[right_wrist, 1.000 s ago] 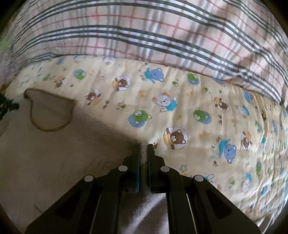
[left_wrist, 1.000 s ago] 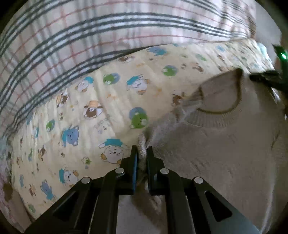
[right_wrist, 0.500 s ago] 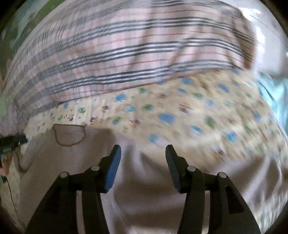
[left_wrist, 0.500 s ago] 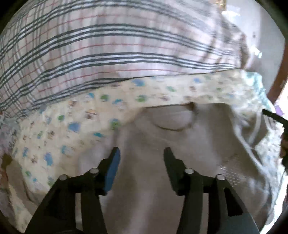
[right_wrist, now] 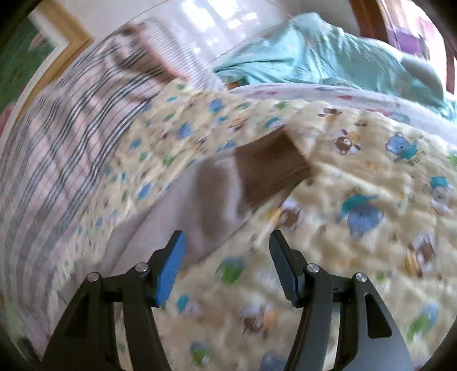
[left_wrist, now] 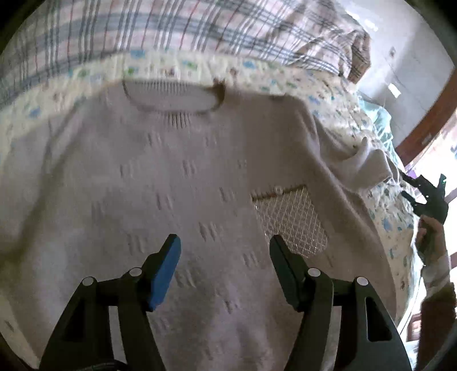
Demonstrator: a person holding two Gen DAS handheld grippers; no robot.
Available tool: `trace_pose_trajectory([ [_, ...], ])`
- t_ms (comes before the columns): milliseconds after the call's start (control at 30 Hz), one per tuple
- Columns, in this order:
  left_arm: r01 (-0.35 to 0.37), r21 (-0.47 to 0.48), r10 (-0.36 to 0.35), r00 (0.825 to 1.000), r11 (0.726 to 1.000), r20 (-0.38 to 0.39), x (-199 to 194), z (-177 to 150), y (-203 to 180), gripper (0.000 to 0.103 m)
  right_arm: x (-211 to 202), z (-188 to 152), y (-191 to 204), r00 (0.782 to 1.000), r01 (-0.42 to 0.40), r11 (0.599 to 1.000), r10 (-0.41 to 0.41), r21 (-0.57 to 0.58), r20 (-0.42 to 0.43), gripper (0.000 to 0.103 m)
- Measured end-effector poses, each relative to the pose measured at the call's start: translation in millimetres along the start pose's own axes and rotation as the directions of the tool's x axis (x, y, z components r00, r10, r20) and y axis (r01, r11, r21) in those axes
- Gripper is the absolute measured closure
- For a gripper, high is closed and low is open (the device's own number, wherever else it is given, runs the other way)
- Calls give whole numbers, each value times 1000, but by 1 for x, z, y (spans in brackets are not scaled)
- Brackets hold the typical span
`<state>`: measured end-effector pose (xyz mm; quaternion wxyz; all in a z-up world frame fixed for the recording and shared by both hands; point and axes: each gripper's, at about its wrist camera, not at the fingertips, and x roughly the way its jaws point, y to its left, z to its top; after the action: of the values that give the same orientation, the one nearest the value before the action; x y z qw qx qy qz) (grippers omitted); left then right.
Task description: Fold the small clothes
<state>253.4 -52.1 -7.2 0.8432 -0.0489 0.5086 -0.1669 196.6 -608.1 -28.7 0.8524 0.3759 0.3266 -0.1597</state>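
A small beige knit sweater (left_wrist: 177, 177) lies spread flat on the yellow bear-print blanket (left_wrist: 337, 94), neckline at the far side and a lattice patch pocket (left_wrist: 291, 219) on its right. My left gripper (left_wrist: 225, 245) is open and empty above the sweater's lower middle. In the right wrist view one beige sleeve with a brown cuff (right_wrist: 271, 168) lies on the blanket (right_wrist: 357, 228). My right gripper (right_wrist: 227, 242) is open and empty just short of that sleeve. It also shows at the right edge of the left wrist view (left_wrist: 428, 197).
A plaid pink-and-grey quilt (left_wrist: 142, 25) lies bunched beyond the blanket's far edge and shows in the right wrist view (right_wrist: 57, 148). A teal cloth (right_wrist: 328, 54) lies at the far right. A wooden bed frame (left_wrist: 428, 114) borders the right side.
Both grippers let go of the sweater's shoulders, opened and pulled back. The sweater now lies flat. The right gripper swung to the right toward the sleeve.
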Motion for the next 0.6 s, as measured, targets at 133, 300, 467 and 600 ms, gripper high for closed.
trace_pose_trajectory([
  [133,-29,-10,29,999,1000,-15,11,-10,4,37,24,21,-6,999,27,999,-29,39,46,41],
  [300,-44,-22,43,999,999,-18,6,-20,12,37,30,25,18,998,26,999,-23,-37,66,93],
  [467,-35,-45,35,999,998,-3,-13,-32,25,34,0,-6,90,985,-144,961,163,-238,61,94],
  [600,-27,-86,28,1000,996,11,-28,-46,40,33,-7,-48,154,949,-311,892,308,-328,-64,94],
])
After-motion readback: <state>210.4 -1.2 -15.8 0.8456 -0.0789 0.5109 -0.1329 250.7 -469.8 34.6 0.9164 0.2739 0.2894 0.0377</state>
